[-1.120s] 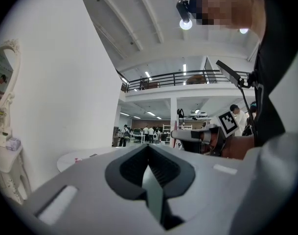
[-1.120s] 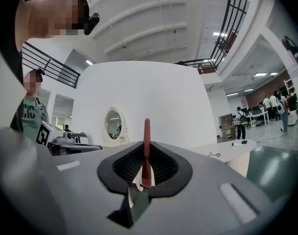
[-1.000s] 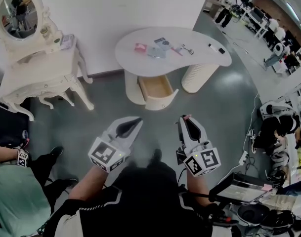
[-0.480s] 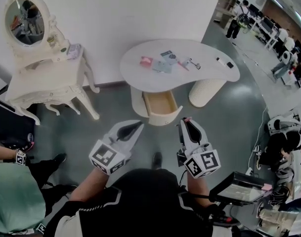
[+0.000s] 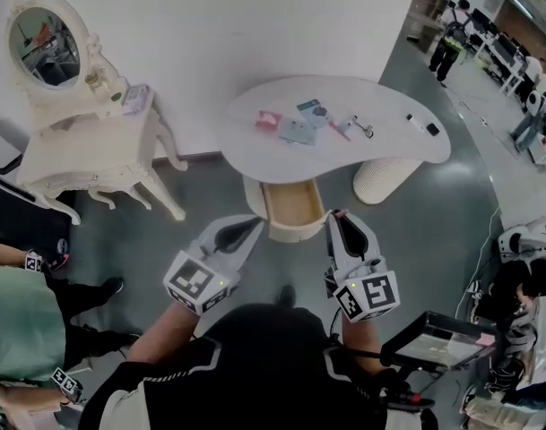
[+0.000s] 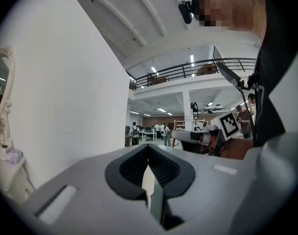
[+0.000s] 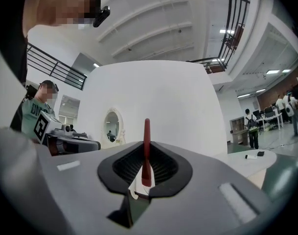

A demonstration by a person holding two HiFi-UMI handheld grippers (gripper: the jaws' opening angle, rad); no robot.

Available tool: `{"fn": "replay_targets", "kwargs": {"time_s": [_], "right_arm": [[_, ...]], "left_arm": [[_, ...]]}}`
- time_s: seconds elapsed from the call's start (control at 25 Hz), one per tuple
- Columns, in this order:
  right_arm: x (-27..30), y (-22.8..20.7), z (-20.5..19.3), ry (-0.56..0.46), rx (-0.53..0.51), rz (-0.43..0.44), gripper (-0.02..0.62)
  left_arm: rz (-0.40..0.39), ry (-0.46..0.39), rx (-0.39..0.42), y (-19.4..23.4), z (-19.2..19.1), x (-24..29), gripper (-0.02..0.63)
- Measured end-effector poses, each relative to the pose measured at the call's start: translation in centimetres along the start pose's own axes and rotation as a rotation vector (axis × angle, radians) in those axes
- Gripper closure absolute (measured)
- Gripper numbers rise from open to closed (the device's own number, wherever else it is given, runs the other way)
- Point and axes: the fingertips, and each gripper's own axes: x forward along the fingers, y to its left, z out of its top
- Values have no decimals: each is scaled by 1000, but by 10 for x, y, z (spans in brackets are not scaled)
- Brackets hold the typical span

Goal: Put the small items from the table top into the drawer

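- Dressing table [image 5: 84,155] with its mirror stands far left against the wall, well apart from the work; a bystander [image 5: 21,316] waits at the lower left edge.
- Left gripper [image 5: 244,229] is closed on nothing, its jaws pressed together.
- Drawer [image 5: 290,206] hangs open under the white table [image 5: 394,150]. It now sits just past both gripper tips, nearer than a second ago, so the person has stepped up and a drop-off looks close.
- Small items [image 5: 298,131] lie scattered on the table top, not yet put away.
- Right gripper [image 5: 341,219] pinches a thin red stick [image 7: 147,148] upright between its jaws, probably the next thing to go in.
- Open floor lies right of the ribbed table leg [image 5: 386,179]; the table rim overhangs the drawer's back, so entry is best from the front.
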Motion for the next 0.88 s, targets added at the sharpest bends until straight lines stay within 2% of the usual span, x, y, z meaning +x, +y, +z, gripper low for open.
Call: {"fn": "replay_targets", "kwargs": {"time_s": [0.2, 0.56, 0.88], "right_arm": [[15, -28, -3, 7, 39, 39, 558], [32, -87, -1, -11, 63, 87, 557], [50, -106, -9, 5, 65, 150, 557]], "left_arm": [[60, -28, -13, 14, 7, 26, 606], [96, 7, 14, 18, 3, 82, 606], [141, 32, 19, 26, -3, 105, 606]]}}
